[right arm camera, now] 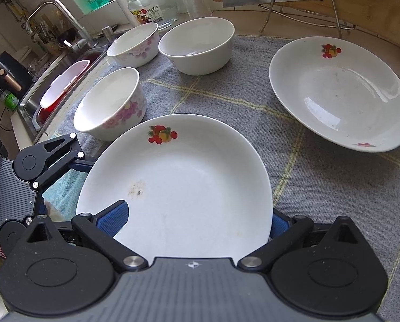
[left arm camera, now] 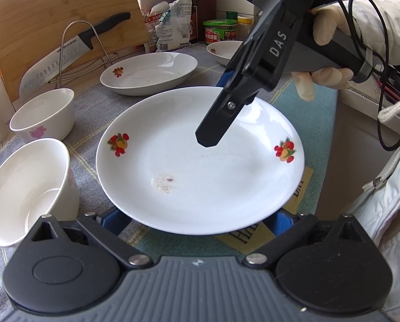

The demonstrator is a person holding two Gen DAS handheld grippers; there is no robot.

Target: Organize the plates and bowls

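Plate [right arm camera: 189, 187] with fruit motif, raised above the bench cloth [right arm camera: 320, 187], rim pinched by the right gripper [right arm camera: 197, 220]. Left gripper [left arm camera: 197, 221] spread beneath its near edge. Keep it level; lower it squarely into the second plate [right arm camera: 342, 94].

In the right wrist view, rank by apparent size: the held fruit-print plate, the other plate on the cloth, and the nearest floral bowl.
1. Held fruit-print plate, closest to the camera, so its lead is unsure.
2. Second plate, possibly the same real size.
3. Nearest floral bowl.
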